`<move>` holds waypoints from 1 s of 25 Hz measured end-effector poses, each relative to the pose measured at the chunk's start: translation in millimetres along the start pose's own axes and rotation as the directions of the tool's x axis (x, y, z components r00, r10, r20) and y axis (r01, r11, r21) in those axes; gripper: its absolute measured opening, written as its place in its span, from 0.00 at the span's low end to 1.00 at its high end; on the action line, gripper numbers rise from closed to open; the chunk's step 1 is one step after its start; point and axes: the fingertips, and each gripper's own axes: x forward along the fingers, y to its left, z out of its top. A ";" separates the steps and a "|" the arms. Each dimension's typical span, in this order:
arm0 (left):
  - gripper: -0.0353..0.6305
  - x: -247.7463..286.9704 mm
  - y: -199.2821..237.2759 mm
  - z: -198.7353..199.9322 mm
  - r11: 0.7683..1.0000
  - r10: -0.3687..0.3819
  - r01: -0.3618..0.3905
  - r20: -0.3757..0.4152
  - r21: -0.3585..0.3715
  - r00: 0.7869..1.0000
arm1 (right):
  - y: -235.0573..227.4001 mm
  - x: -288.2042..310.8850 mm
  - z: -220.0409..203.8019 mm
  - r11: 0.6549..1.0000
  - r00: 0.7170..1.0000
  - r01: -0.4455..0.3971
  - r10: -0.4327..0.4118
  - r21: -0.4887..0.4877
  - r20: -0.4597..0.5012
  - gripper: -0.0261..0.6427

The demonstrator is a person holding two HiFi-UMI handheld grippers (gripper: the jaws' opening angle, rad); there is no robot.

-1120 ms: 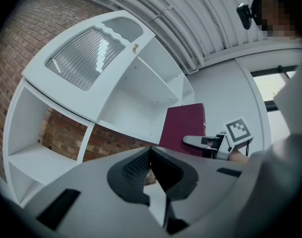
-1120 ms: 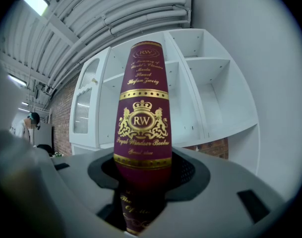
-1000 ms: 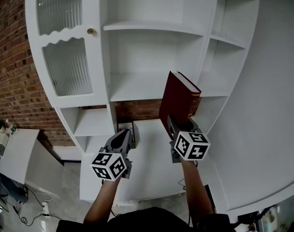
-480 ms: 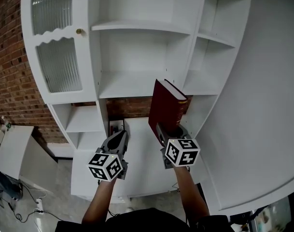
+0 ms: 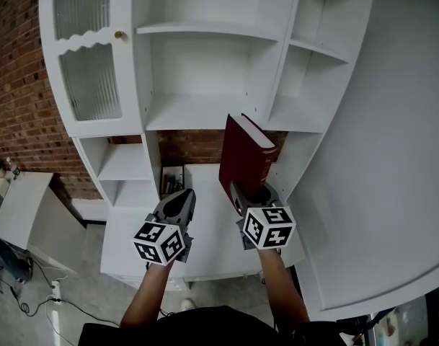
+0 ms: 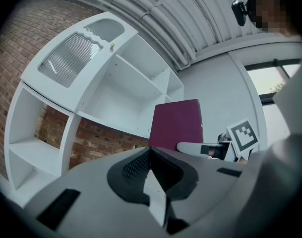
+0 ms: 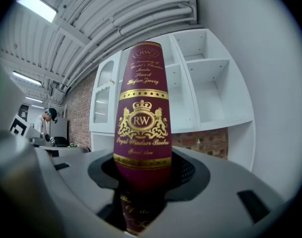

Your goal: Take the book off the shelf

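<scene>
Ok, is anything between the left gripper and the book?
Nothing stands there. In the head view the gap from left gripper to book shows only the white cabinet top behind.

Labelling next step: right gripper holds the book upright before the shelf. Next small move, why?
Probably draw the book further back from the shelf, keeping it upright: the right gripper clamps its lower end, it stands in front of the shelf, and the left gripper is empty.

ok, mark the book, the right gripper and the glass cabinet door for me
book (image 7: pixel 142 123): right gripper view, gold crest on the spine.
right gripper (image 5: pixel 253 193): head view, midway between its fingertips, shut on the book's lower end.
glass cabinet door (image 5: pixel 89 83): head view, lower ribbed pane.
</scene>
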 end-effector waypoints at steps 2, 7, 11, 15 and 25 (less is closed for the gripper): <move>0.08 -3.4 -7.3 -4.1 1.000 0.003 -0.003 -0.005 -0.001 1.000 | 0.4 -7.9 -2.0 1.000 1.000 -0.004 0.004 0.002 0.001 0.39; 0.08 -11.3 -26.7 -12.0 1.000 0.009 -0.009 -0.011 -0.002 1.000 | 0.8 -28.5 -7.3 1.000 1.000 -0.021 0.021 0.000 0.002 0.39; 0.08 -17.8 -43.5 -17.4 1.000 0.014 -0.014 -0.016 0.000 1.000 | 0.2 -45.4 -8.9 0.999 0.999 -0.036 0.036 -0.009 0.012 0.39; 0.08 -26.0 -58.7 -22.0 1.000 0.024 -0.023 -0.018 0.002 1.000 | 0.0 -60.4 -10.1 0.999 0.999 -0.050 0.050 -0.010 0.016 0.39; 0.08 -40.1 -94.1 -32.5 0.999 0.035 -0.035 -0.016 0.008 0.999 | -3.5 -94.9 -17.5 0.997 0.997 -0.072 0.072 -0.010 0.016 0.39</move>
